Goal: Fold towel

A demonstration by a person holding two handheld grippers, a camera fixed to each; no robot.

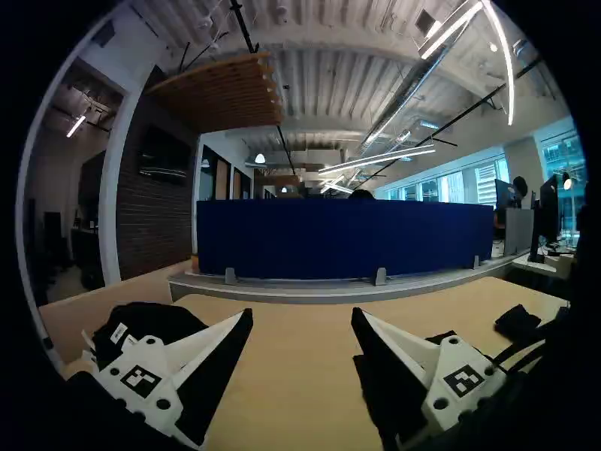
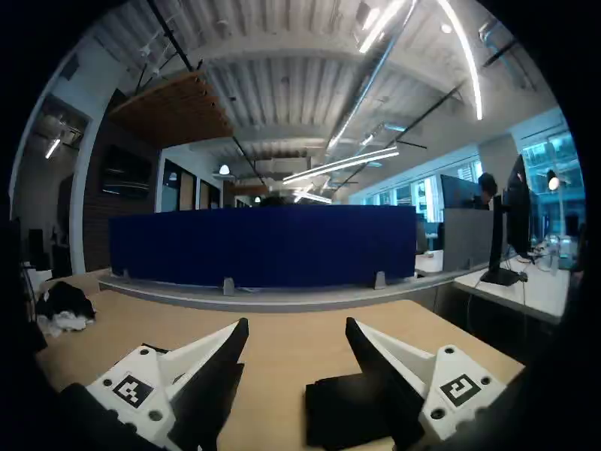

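On the left gripper view I have the left gripper [image 1: 300, 314] with its two fingers spread wide. Nothing is between them, and only the bare wood of the bench [image 1: 300, 368] shows in the gap. Behind its left-hand finger, toward the bench's left edge, lies a bunched black cloth [image 1: 154, 319] with a white tag on it. The finger covers the near part of the cloth, and I cannot tell whether the two touch. Some dark fabric [image 1: 376, 376] shows under the other finger, too hidden for me to say what it is. Near the bench's right edge sits a small dark lump [image 1: 517, 319] that I cannot make out. A blue partition [image 1: 338, 237] stands along the far edge.

On the right gripper view the right gripper [image 2: 295, 323] is also wide apart and holds nothing. The folded black towel [image 2: 338, 406] lies flat on the bench close to its near edge, partly beneath the right-hand finger. I cannot tell whether that finger rests on it. At the bench's left edge there is a small heap of black and white cloth [image 2: 66, 304]. Past the right edge a monitor [image 2: 512, 218] stands on a separate white desk [image 2: 518, 289].
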